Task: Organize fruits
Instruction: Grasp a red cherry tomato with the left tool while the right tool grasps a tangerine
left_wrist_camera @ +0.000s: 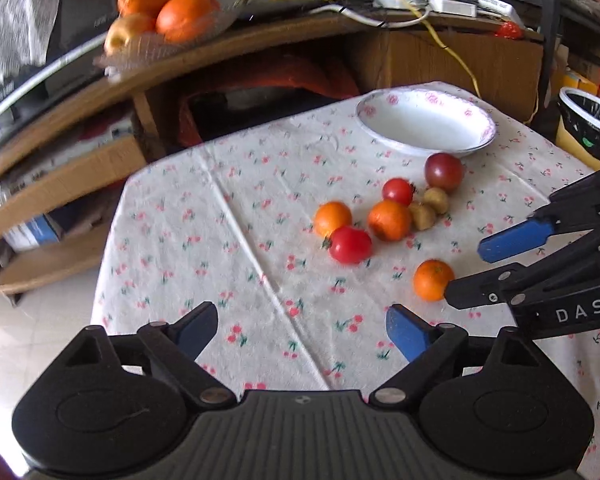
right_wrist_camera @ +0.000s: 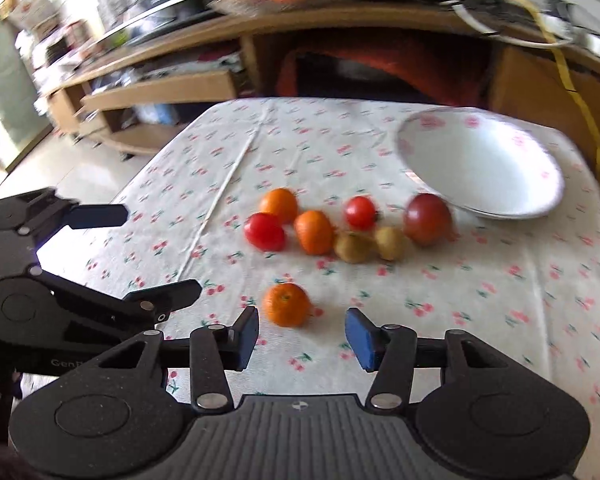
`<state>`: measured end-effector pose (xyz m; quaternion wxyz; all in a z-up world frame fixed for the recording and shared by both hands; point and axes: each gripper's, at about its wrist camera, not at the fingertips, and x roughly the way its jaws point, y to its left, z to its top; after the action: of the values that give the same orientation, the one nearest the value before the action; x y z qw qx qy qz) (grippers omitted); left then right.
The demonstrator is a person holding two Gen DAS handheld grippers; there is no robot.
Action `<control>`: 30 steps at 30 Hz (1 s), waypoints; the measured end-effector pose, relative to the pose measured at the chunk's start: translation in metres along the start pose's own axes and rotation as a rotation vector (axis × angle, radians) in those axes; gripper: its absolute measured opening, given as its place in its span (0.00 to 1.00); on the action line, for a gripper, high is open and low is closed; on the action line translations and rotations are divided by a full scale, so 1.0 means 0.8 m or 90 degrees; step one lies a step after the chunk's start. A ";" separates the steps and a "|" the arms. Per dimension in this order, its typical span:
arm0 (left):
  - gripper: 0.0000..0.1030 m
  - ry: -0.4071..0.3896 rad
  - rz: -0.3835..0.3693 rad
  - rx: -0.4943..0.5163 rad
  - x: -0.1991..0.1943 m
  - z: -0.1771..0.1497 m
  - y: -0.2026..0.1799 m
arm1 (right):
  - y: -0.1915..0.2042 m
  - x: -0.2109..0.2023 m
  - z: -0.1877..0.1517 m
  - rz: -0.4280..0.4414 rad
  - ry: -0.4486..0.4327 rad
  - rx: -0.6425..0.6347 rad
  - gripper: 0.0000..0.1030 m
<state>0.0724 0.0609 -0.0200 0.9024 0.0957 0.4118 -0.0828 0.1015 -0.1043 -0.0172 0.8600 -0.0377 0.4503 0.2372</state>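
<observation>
Loose fruit lies on a floral tablecloth (left_wrist_camera: 228,240): a lone orange (left_wrist_camera: 432,280) (right_wrist_camera: 287,305), a cluster with two more oranges (left_wrist_camera: 389,220), two red tomatoes (left_wrist_camera: 350,245), two small kiwis (left_wrist_camera: 422,216) and a dark red plum (left_wrist_camera: 444,171) (right_wrist_camera: 428,219). A white floral bowl (left_wrist_camera: 384,130) (right_wrist_camera: 540,160) sits empty behind them. My right gripper (right_wrist_camera: 302,338) is open, its fingertips just short of the lone orange; it also shows in the left wrist view (left_wrist_camera: 466,270). My left gripper (left_wrist_camera: 300,328) is open and empty over bare cloth; it also shows in the right wrist view (right_wrist_camera: 160,252).
A wooden shelf unit (left_wrist_camera: 100,160) stands behind the table, with a glass dish of oranges (left_wrist_camera: 172,20) and cables on top. A lined bin (left_wrist_camera: 592,124) stands at the right. The table's left edge drops to a tiled floor (left_wrist_camera: 28,340).
</observation>
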 end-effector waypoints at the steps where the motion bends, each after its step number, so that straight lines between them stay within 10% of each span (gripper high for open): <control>1: 0.95 0.007 -0.002 -0.007 0.003 -0.001 0.004 | 0.001 0.005 0.001 0.006 0.006 -0.011 0.42; 10: 0.91 0.004 -0.014 0.008 0.018 0.008 0.005 | 0.006 0.042 0.012 0.011 0.044 -0.051 0.26; 30: 0.50 0.029 -0.083 0.013 0.090 0.063 -0.024 | -0.053 0.017 0.018 -0.024 0.031 0.036 0.24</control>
<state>0.1513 0.0249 -0.0443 0.8843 0.0799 0.4370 -0.1437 0.1377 -0.1329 -0.0261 0.8537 -0.0278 0.4771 0.2068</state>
